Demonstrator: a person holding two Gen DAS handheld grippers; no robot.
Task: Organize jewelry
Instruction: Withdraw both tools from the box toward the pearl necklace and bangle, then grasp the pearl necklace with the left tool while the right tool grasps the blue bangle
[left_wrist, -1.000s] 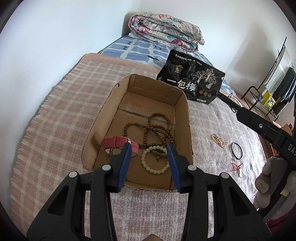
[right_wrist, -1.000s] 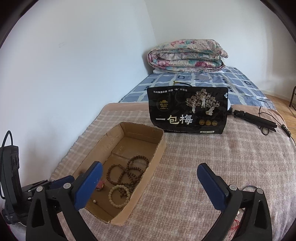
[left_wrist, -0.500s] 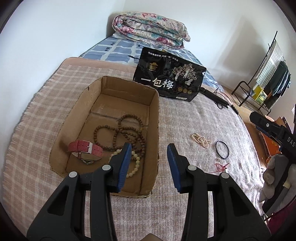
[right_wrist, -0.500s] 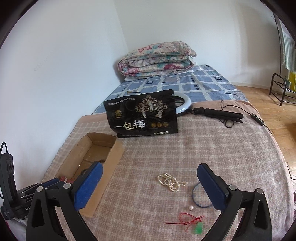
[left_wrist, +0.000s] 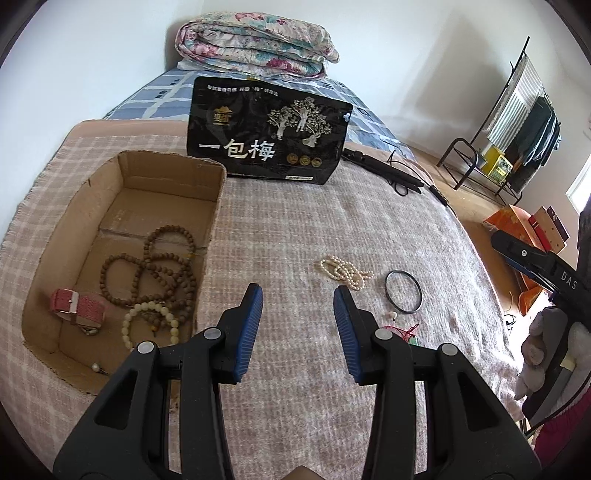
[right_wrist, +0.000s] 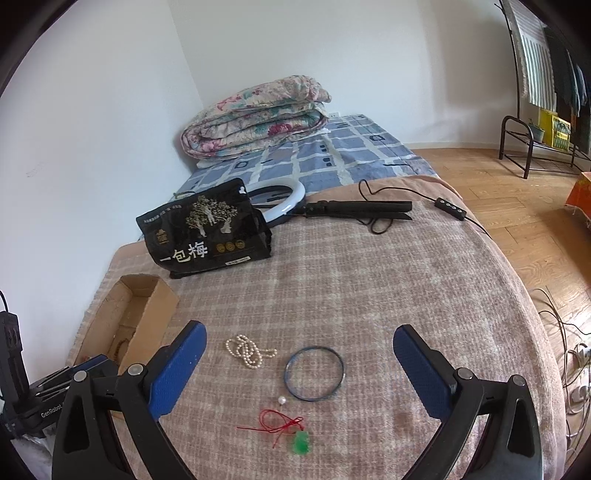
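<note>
While hovering over the blanket with both sets of jaws empty, right wide, left narrower: risking snagging the pearls beside the bangle, right of the box.

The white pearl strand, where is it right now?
The white pearl strand lies on the plaid blanket, between the cardboard box and the dark bangle.
</note>
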